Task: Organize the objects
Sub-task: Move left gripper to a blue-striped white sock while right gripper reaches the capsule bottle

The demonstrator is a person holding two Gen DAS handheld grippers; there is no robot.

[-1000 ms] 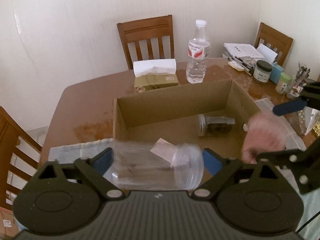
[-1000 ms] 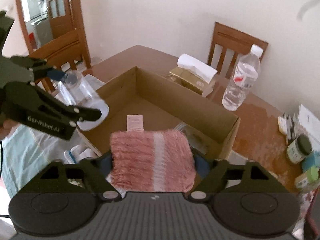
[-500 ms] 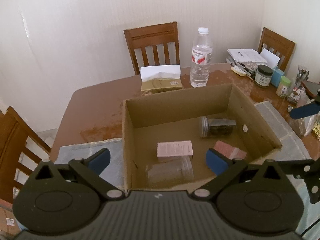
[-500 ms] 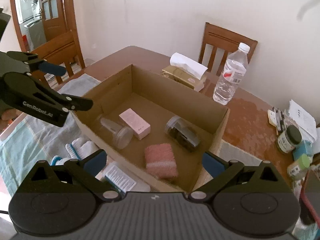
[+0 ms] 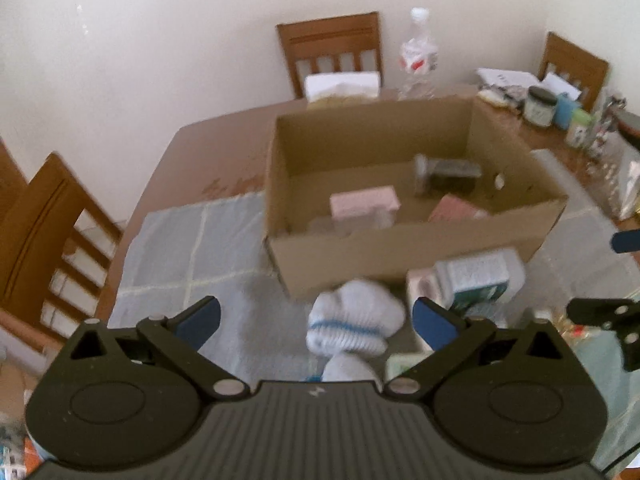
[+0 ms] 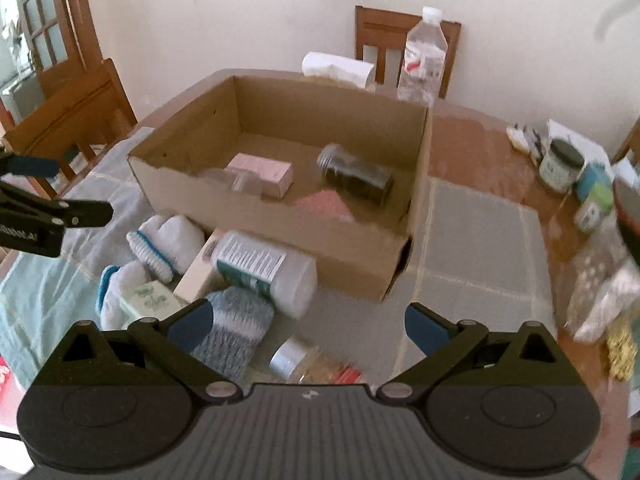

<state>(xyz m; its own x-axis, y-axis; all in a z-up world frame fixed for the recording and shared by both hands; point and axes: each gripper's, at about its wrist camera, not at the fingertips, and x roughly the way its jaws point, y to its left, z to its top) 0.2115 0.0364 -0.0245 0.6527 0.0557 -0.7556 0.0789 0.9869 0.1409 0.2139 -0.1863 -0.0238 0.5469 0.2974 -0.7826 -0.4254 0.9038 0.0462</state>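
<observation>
The open cardboard box [image 5: 404, 254] [image 6: 280, 224] holds a pink carton [image 5: 364, 202] [image 6: 262, 172], a clear jar [image 6: 236, 180], a dark-filled jar [image 5: 448, 174] [image 6: 356, 178] and a pink towel [image 5: 454, 210] [image 6: 324, 204]. In front of the box lie white socks [image 5: 354, 320] [image 6: 166, 242], a white bottle [image 5: 478, 276] [image 6: 266, 266], a grey sock [image 6: 234, 326], a green packet [image 6: 150, 300] and a small jar [image 6: 290, 356]. My left gripper [image 5: 316, 320] is open and empty above the white socks. My right gripper [image 6: 308, 324] is open and empty above the pile.
A water bottle [image 5: 418, 54] [image 6: 422, 64] and tissue box [image 5: 342, 86] [image 6: 338, 70] stand behind the box. Jars [image 5: 540, 106] [image 6: 560, 164] and papers crowd the table's right side. Wooden chairs [image 5: 40, 240] [image 6: 70, 120] surround the table. A checked cloth [image 5: 188, 256] [image 6: 472, 248] covers the near part.
Both grippers have let go: the clear jar and pink towel now lie in the box. Both grippers have pulled back toward the near pile, open and empty.
</observation>
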